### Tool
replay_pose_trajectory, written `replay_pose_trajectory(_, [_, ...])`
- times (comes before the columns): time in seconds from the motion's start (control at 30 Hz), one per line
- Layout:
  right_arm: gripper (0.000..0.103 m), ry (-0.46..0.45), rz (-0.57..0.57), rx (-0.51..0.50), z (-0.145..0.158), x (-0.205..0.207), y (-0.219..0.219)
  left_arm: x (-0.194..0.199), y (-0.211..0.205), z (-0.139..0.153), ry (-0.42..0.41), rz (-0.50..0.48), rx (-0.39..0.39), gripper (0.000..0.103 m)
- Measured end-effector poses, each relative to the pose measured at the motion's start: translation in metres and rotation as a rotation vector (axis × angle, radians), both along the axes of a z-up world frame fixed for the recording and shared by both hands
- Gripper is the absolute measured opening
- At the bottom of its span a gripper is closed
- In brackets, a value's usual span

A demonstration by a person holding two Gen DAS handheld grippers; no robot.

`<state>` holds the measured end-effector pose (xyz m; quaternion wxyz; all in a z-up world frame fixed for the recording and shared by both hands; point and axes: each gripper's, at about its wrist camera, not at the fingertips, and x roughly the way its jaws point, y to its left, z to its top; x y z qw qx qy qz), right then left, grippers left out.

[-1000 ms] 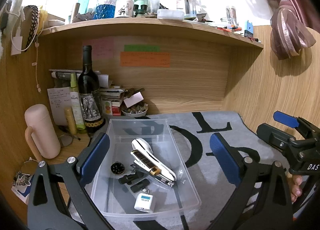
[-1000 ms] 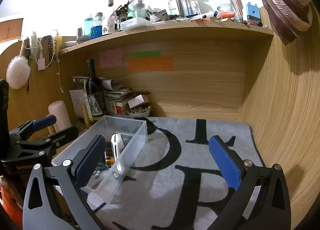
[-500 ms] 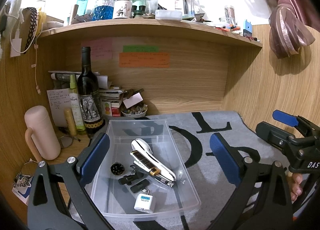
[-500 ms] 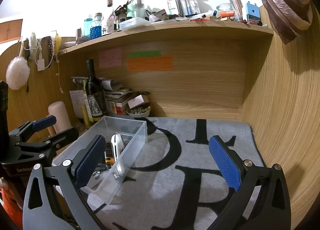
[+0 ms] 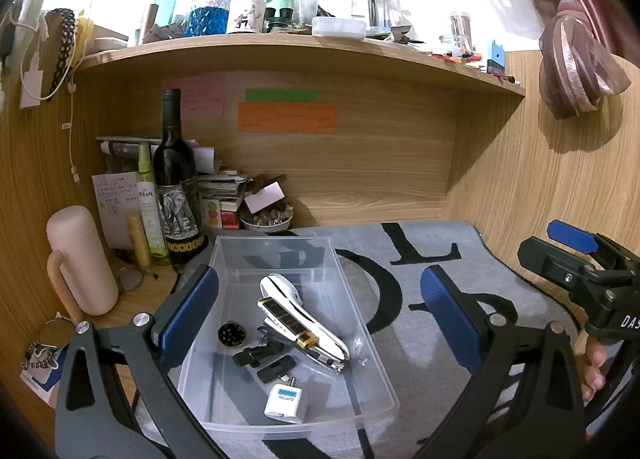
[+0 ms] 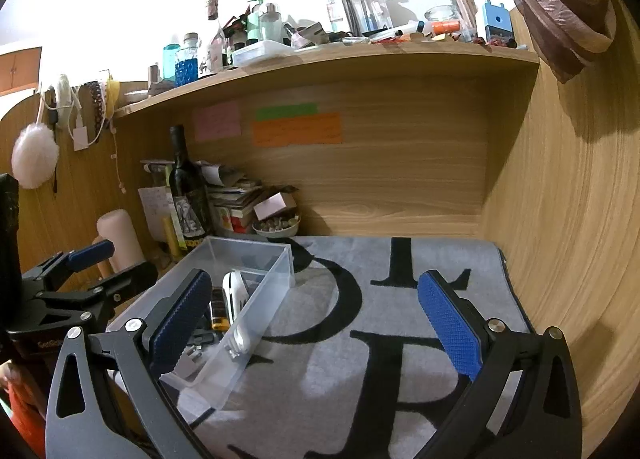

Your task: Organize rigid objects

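Left gripper [image 5: 320, 323] and right gripper [image 6: 316, 323] unmoved — both spread, empty, bin [image 5: 384, 375] unchanged.

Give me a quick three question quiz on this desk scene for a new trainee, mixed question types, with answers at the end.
1. True or false: the left gripper holds the white adapter.
2. Where does the stapler lie?
A. on the mat
B. in the clear bin
C. on the shelf
3. Fill in: the wine bottle stands ______ the bin.

Key: 1 false, both grippers are open and empty, right gripper too; 2 B; 3 behind, at its far left corner.
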<state>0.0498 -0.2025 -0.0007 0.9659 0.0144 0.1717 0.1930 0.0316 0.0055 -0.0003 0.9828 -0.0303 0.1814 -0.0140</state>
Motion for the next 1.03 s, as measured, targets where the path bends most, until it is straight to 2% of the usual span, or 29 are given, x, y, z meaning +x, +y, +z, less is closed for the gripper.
replay_pose_trajectory(1.03, [0.103, 0.013, 0.012, -0.025, -0.003, 0.001, 0.013, 0.002, 0.002, -0.004, 0.011, -0.043, -0.027, 0.103])
